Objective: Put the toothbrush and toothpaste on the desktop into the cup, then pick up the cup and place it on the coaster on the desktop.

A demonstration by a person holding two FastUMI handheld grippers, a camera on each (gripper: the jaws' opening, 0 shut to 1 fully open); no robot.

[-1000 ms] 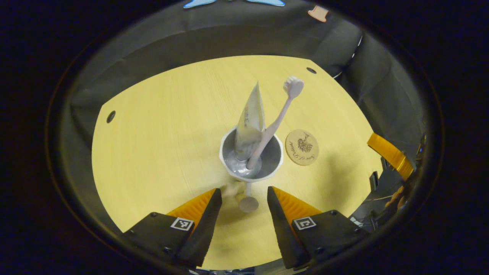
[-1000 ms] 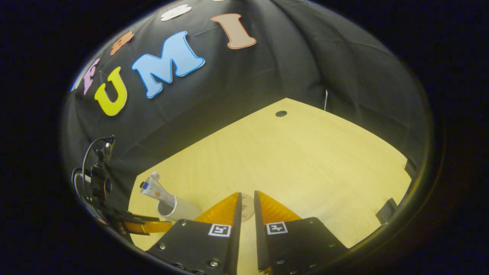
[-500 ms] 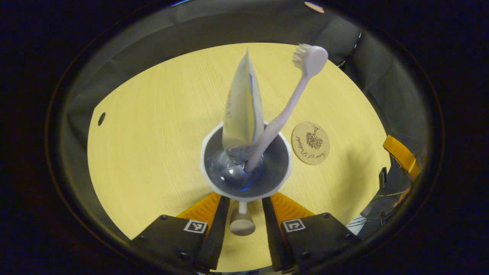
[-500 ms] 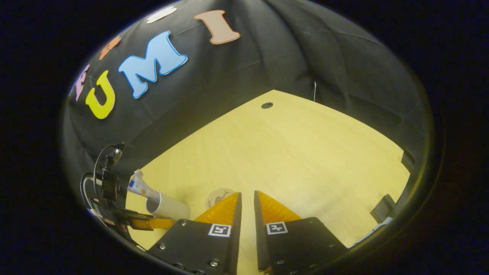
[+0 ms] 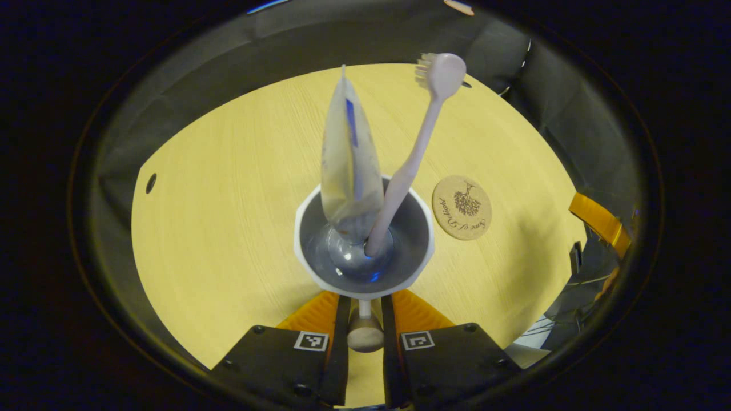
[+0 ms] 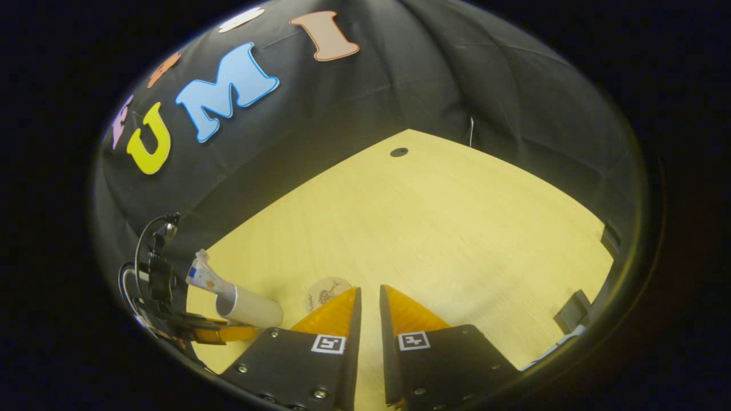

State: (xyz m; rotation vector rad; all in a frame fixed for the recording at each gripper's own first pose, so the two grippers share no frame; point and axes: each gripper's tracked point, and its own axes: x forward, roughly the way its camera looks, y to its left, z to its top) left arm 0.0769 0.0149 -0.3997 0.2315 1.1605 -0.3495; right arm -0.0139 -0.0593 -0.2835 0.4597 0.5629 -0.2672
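Observation:
A white cup with a grey inside stands on the yellow desktop. The toothpaste tube and the pale toothbrush lean upright in it. My left gripper is shut on the cup's small knobbed handle at the near side. A round cork coaster lies just right of the cup. In the right gripper view, the cup, the toothpaste tube and the coaster sit at the lower left. My right gripper hangs shut over the desktop, holding nothing.
Black cloth walls surround the desktop. Small dark holes mark its corners. The other gripper's finger shows at the right edge of the left gripper view, past the coaster. Wide bare wood lies left of the cup.
My left gripper moved in on the cup and its fingers narrowed from wide open onto the handle. The right gripper shifted slightly, bringing the coaster into view left of its fingers.

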